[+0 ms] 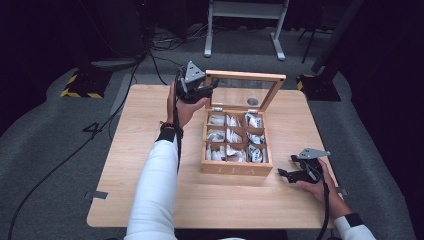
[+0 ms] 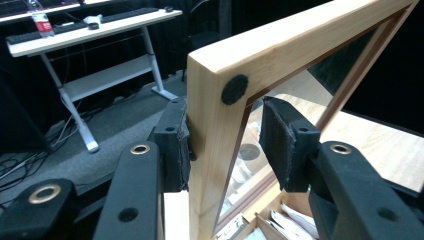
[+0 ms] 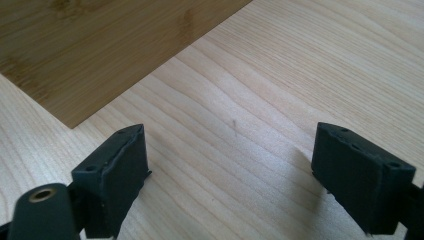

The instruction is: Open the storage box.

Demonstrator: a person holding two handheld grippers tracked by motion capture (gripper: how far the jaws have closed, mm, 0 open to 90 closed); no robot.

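A wooden tea box (image 1: 237, 169) stands mid-table with its glass-paned lid (image 1: 245, 75) raised upright. Its compartments hold several white tea bags (image 1: 232, 136). My left gripper (image 1: 212, 85) is at the lid's top left corner. In the left gripper view its jaws straddle the lid's frame (image 2: 215, 125): the left pad (image 2: 172, 145) touches the wood, while the right pad (image 2: 285, 145) stands a little off it, so the left gripper (image 2: 225, 145) is open. My right gripper (image 1: 282, 172) rests low to the right of the box, open (image 3: 230, 170) and holding nothing, beside the box's wall (image 3: 100, 50).
The light wooden table (image 1: 150, 200) has bare room to the left of and in front of the box. Beyond it stand a white desk frame (image 1: 245, 10), floor cables (image 1: 165, 42) and yellow-black striped bases (image 1: 80, 87). A bottle (image 2: 40, 20) sits on the far desk.
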